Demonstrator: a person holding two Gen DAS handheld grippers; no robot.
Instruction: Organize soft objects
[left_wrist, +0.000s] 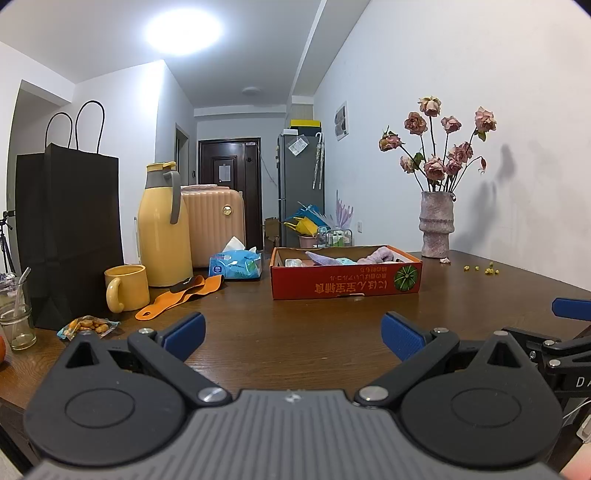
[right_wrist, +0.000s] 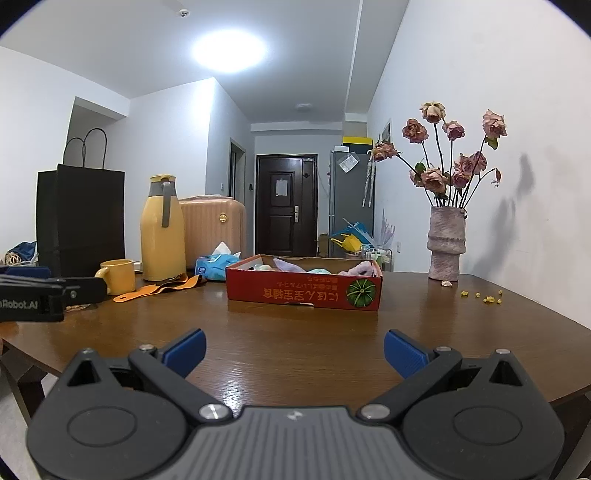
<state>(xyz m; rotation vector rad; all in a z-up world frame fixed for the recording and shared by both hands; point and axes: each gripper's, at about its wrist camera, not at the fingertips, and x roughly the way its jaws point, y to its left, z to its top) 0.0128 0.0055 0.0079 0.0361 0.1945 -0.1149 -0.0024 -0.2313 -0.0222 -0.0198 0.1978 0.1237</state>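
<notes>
Both grippers idling near table edge, empty; soft items sitting in box.

Left gripper (left_wrist: 293, 334) & right gripper (right_wrist: 294, 350) are hovering w/ jaws spread wide, pinching nothing, well short of the shallow red cardboard box (left_wrist: 345, 282). Pastel soft cloth items (left_wrist: 376, 255) are lying inside that box. Orange fabric strap (left_wrist: 181, 295) is lying left of box, on the brown wooden table (left_wrist: 295, 325). Judgement: approach step pending or sorting near done; next move calls for reaching fwd, likely toward strap left of box.
</notes>
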